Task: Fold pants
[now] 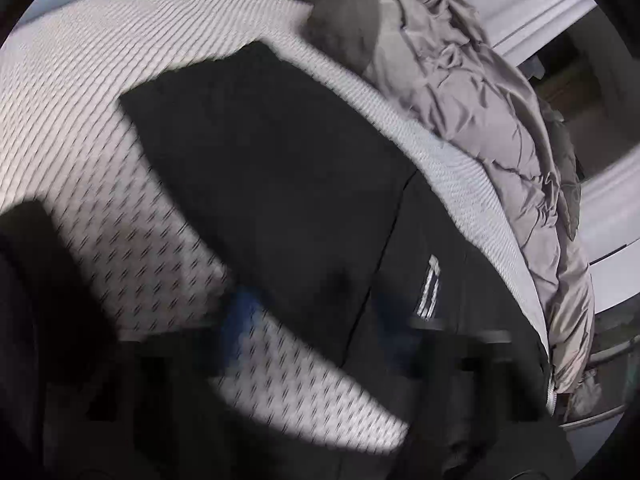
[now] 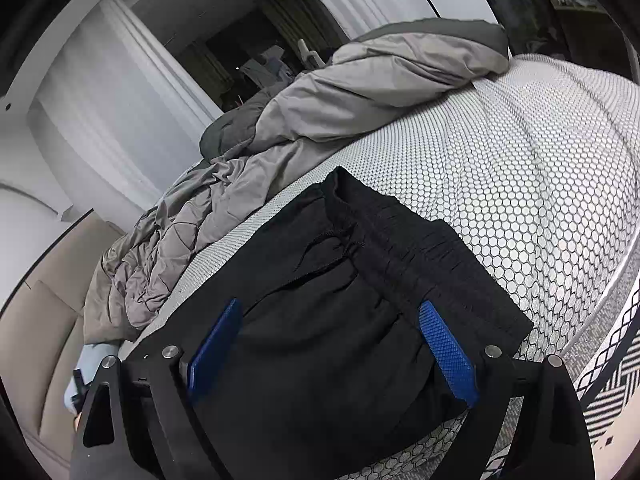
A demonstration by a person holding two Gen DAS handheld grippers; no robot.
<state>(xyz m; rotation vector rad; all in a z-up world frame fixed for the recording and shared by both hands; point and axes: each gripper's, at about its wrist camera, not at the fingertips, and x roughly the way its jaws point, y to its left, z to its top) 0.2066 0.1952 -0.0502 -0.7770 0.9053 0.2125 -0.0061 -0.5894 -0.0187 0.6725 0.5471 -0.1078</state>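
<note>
The black pants (image 2: 340,304) lay limp on the bed (image 2: 520,184); right tongs (image 2: 332,344) gaped empty over the waistband, the firmest grip. Left tongs' (image 1: 316,320) state was blurred.

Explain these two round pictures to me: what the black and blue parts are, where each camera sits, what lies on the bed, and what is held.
No robot here: a person carries a hand-held gripper in each hand, with a fisheye camera looking along its two fingers. The sharp picture is from the right hand-held gripper; its blue pads stand wide apart over black pants, holding nothing. The blurred picture is from the left hand-held gripper; motion smears it, so its grip cannot be told. The pants lie on a white honeycomb-patterned mattress cover, beside a crumpled grey quilt.
</note>
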